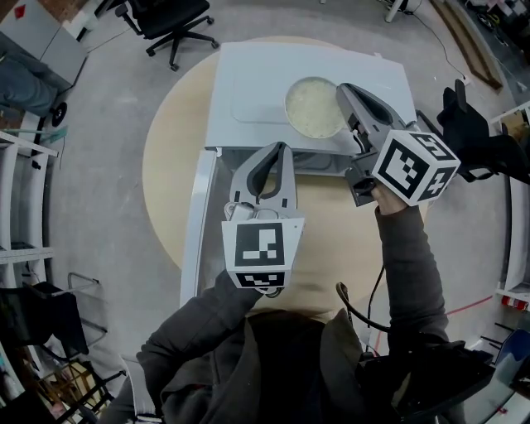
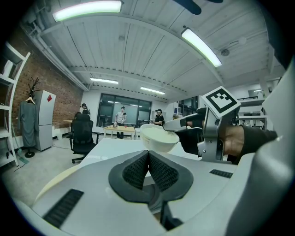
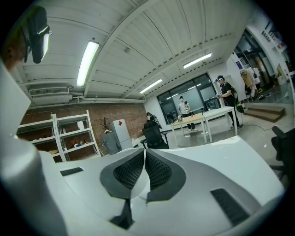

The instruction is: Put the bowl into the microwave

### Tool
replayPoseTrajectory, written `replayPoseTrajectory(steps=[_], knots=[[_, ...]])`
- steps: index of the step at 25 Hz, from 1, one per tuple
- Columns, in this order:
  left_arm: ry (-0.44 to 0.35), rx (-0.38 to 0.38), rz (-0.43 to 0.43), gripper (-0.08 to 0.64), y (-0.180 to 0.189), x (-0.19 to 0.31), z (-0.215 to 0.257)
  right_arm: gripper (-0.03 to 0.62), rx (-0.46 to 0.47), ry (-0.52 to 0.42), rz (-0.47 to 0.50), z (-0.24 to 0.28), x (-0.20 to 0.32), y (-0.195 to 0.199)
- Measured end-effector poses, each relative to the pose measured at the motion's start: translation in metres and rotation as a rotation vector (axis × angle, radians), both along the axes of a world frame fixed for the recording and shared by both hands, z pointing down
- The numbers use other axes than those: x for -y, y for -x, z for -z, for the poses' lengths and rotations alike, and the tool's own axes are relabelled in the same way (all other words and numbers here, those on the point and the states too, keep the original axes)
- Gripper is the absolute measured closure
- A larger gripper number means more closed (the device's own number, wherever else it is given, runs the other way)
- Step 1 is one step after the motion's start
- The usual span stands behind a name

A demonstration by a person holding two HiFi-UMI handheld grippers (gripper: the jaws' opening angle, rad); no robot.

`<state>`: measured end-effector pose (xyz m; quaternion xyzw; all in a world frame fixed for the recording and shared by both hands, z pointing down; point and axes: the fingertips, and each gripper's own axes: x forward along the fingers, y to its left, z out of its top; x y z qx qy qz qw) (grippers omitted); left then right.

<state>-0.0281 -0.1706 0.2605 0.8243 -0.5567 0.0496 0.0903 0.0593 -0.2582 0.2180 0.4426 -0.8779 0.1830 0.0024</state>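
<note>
A cream bowl hangs over the top of the white microwave, and my right gripper is shut on its right rim. The left gripper view shows the same bowl level in the air, pinched from the right by that gripper. In the right gripper view only a thin white sliver of rim shows between the closed pads. My left gripper is shut and empty in front of the microwave, its pads touching.
The microwave door stands swung open toward me at the left. The microwave sits on a round wooden table. A black office chair stands behind the table. Shelving lines the left edge.
</note>
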Motion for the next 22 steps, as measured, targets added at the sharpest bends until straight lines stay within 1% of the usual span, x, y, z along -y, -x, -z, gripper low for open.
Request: replayPoseTrajectory(steps=[10,22], knots=[[-0.010,0.012,0.011,0.551,-0.006,-0.019,0.000,0.577,0.041,-0.062,0.037,0.023,-0.034,0.001],[-0.011,0.032,0.030,0.551,-0.035,-0.044,-0.001,0.577,0.070,-0.086,0.081,0.026,-0.076,-0.027]])
